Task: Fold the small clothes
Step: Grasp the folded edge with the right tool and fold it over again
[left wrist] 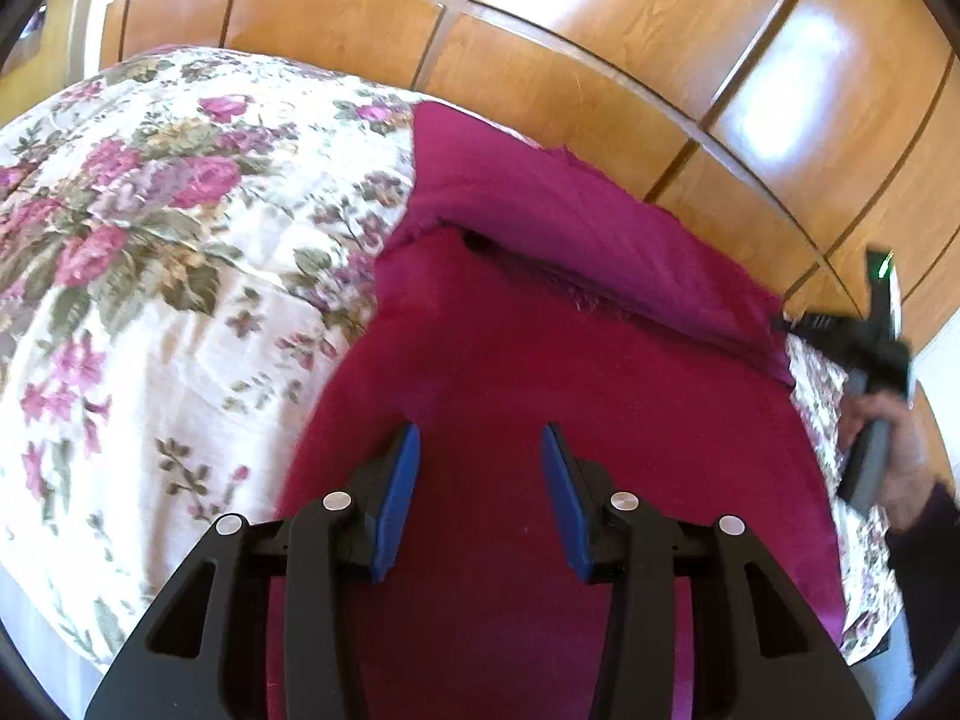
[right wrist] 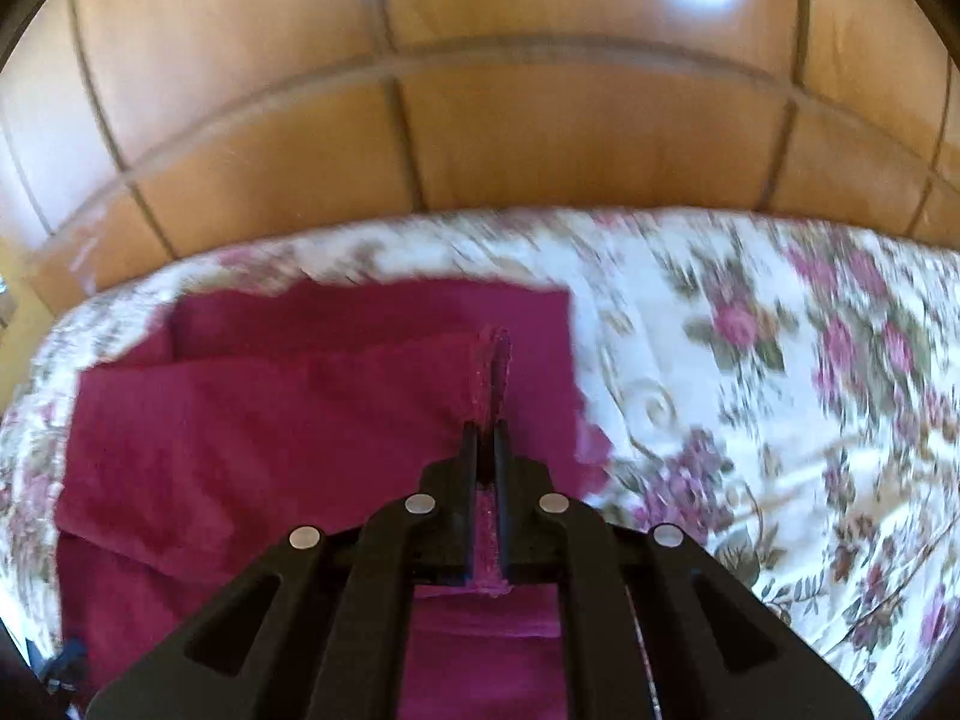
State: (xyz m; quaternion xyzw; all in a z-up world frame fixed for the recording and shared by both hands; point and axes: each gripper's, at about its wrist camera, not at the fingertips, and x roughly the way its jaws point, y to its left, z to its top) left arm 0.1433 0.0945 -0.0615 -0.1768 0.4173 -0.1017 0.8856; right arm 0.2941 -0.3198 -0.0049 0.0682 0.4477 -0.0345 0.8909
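Observation:
A magenta cloth (left wrist: 540, 372) lies on the floral bedspread (left wrist: 150, 276), its far edge folded over toward me. My left gripper (left wrist: 480, 438) is open and empty just above the cloth's near part. In the right wrist view the same magenta cloth (right wrist: 270, 420) lies partly folded, and my right gripper (right wrist: 487, 429) is shut on a raised edge of it, with fabric pinched between the fingers. The right gripper also shows in the left wrist view (left wrist: 870, 348), held by a hand at the cloth's right end.
A wooden panelled headboard or wardrobe (left wrist: 600, 60) stands behind the bed, also in the right wrist view (right wrist: 480, 120). The floral bedspread (right wrist: 780, 390) extends to the right of the cloth.

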